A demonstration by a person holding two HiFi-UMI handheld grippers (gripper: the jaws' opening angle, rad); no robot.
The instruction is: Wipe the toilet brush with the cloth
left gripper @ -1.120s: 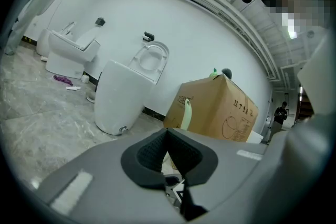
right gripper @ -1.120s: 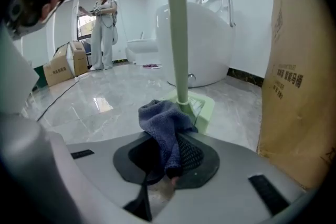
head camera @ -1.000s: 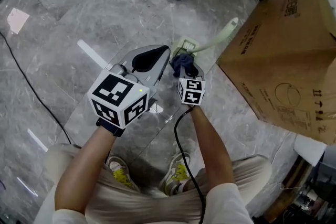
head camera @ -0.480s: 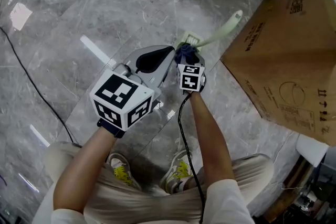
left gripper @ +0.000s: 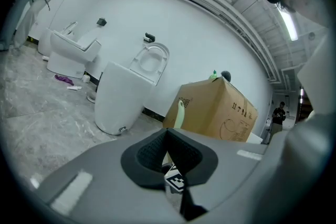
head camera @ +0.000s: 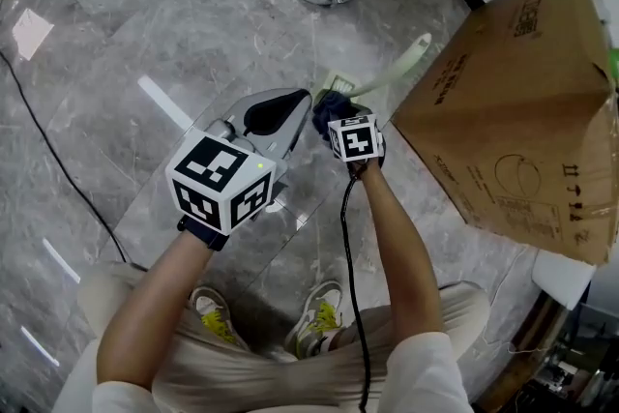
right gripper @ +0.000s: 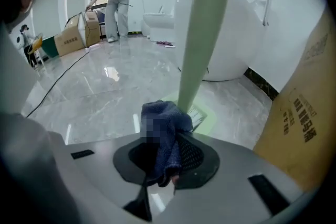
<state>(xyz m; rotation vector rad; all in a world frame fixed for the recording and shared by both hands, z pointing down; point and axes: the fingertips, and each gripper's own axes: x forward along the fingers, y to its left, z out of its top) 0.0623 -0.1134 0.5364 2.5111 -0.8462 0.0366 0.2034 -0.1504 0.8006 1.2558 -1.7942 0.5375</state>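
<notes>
Cloth (right gripper: 173, 136) in right hand-held gripper (right gripper: 169, 157) seemingly touches brush (right gripper: 202, 34).

Print on the cardboard box (head camera: 503, 102) cannot be read.

Left gripper (head camera: 288, 107): jaws closed together, nothing between, roughly level, just left of the toilet brush (head camera: 389, 73). Right gripper (head camera: 334, 111): pitched down, jaws clamped on the cloth (right gripper: 165, 131), cloth against the brush handle. Both forearms stretched forward.
</notes>
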